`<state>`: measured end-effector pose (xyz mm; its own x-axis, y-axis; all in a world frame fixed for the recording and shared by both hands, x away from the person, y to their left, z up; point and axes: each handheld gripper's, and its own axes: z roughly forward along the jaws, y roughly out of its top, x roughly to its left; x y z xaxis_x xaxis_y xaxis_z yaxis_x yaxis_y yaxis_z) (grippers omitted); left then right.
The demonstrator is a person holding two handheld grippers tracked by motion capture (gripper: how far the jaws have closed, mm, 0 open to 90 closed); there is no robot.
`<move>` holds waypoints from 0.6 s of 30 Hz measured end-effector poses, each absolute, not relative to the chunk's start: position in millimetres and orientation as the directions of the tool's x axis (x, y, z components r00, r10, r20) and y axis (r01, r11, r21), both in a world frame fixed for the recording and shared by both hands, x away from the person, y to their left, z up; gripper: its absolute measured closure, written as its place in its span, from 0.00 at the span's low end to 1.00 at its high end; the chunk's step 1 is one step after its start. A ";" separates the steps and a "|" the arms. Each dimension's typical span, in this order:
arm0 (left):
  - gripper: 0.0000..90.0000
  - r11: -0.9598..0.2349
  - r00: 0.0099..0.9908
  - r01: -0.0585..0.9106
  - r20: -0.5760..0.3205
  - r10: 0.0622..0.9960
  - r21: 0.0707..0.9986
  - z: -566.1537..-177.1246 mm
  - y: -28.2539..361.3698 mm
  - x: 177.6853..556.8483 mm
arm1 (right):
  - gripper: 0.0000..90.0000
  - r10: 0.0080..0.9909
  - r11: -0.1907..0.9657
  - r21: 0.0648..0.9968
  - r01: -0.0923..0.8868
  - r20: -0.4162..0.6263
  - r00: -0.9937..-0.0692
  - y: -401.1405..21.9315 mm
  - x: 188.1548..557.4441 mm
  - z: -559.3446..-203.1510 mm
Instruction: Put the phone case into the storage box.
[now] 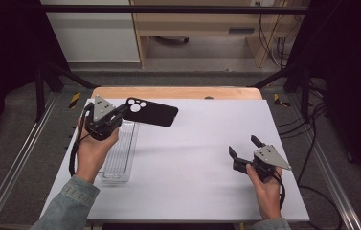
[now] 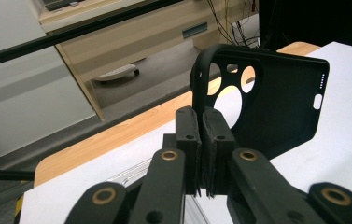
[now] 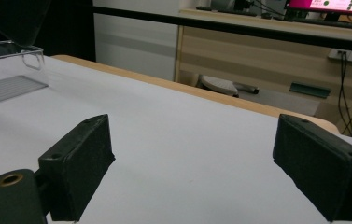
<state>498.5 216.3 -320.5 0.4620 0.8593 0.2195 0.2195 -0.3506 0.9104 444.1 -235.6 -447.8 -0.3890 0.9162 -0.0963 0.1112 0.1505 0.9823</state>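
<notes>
Left hand-held gripper [image 2: 200, 140] hiding phone case [image 2: 276, 107] edge, clear tray [image 1: 119, 153] partly covered

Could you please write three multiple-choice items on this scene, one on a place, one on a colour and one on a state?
1. Where is the clear tray?
A. At the table's left side, below the left tongs
B. At the table's far right corner
C. On the floor

2. What colour is the phone case?
A. White
B. Black
C. Red

3. How do the right tongs stand?
A. Shut on the case
B. Shut on the tray
C. Open, with nothing between the jaws

Answers:
1 A: the high view shows the tray on the white table beneath the left tongs.
2 B: the case is black in the left gripper view, where the left tongs pinch its edge.
3 C: the right gripper view shows the jaws wide apart over bare table.
</notes>
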 end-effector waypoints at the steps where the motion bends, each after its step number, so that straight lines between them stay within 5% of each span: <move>1: 0.96 -0.354 0.463 0.220 0.222 0.858 0.909 -320.1 217.4 498.6 | 0.14 0.918 0.152 0.983 0.104 -0.101 -0.385 -235.5 444.2 -447.9; 18: 0.96 -0.383 0.474 0.222 0.244 0.846 0.897 -306.5 226.1 496.6 | 0.12 0.914 0.162 0.986 0.040 -0.135 -0.384 -239.6 440.6 -447.2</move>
